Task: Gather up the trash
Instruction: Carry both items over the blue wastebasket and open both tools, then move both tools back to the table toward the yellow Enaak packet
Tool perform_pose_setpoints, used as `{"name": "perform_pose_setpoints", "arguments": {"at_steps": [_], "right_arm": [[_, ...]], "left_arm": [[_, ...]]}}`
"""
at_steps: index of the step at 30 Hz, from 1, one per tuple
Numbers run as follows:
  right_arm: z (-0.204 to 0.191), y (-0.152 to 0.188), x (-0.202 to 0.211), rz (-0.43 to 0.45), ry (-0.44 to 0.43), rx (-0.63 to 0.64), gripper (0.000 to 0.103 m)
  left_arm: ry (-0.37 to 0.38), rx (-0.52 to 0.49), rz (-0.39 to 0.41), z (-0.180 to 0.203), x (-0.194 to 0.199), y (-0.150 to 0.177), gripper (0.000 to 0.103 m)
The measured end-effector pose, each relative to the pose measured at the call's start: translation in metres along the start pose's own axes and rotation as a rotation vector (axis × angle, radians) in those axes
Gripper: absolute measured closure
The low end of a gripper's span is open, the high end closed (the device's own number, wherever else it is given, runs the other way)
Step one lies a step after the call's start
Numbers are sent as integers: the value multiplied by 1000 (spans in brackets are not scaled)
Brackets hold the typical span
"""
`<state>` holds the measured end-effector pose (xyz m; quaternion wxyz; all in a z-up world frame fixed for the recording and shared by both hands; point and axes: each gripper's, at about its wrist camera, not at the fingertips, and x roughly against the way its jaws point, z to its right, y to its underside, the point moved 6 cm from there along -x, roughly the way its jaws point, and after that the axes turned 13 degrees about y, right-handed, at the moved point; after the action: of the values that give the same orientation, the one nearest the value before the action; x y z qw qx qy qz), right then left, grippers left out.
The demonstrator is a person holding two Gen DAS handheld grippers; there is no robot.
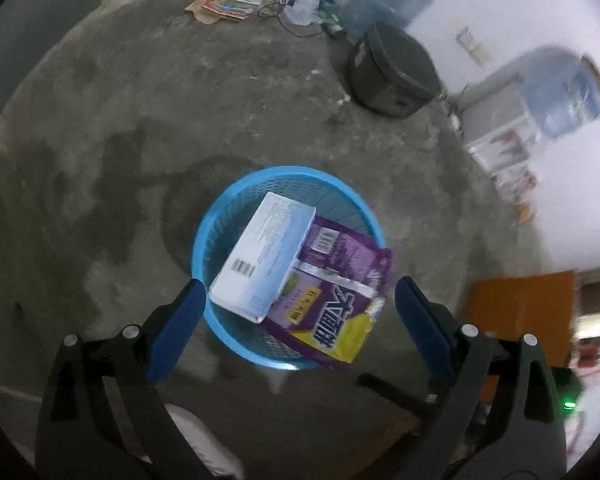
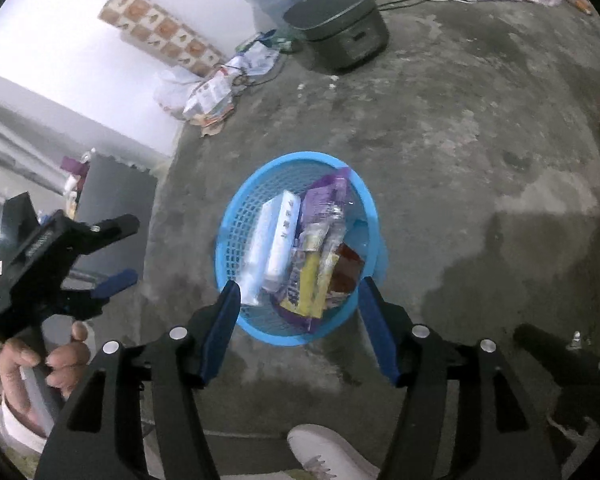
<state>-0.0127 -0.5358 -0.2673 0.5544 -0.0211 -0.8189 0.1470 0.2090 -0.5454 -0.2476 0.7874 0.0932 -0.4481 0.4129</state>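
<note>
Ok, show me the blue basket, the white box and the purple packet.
blue basket [image 1: 236,194], left wrist view, on its far rim.
white box [image 1: 266,254], left wrist view, on its broad top face.
purple packet [image 1: 332,320], left wrist view, on its printed front.

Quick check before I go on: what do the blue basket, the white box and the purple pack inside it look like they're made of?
Basket: moulded plastic, going by the open mesh wall, smooth solid rim and even blue colour.
White box: probably thin coated cardboard; flat faces, crisp edges, printed barcode.
Purple pack: likely plastic film, glossy and creased, with a clear shiny strip; it could be foil-lined, I can't tell.
</note>
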Motion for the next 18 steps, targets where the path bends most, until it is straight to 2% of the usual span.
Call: {"name": "perform_pose_setpoints", "arguments": {"at_steps": [3,6,10,12,14,18], "right_arm": [[-8,2,3,0,0,24,43],[-21,5,9,9,-11,54,43],[-43,8,33,60,4,116,43],[-55,9,48,98,23,155,43],[-71,13,71,155,44,207,33],[-109,28,121,286,54,317,22]], "left_arm": [[8,-41,45,6,39,-3,12],[-9,-125,116,23,86,-7,12],[-2,-222,173,53,149,2,12],[3,-277,201,64,187,17,12],[3,-317,230,70,224,36,12],[-28,-358,311,66,299,81,12]]}}
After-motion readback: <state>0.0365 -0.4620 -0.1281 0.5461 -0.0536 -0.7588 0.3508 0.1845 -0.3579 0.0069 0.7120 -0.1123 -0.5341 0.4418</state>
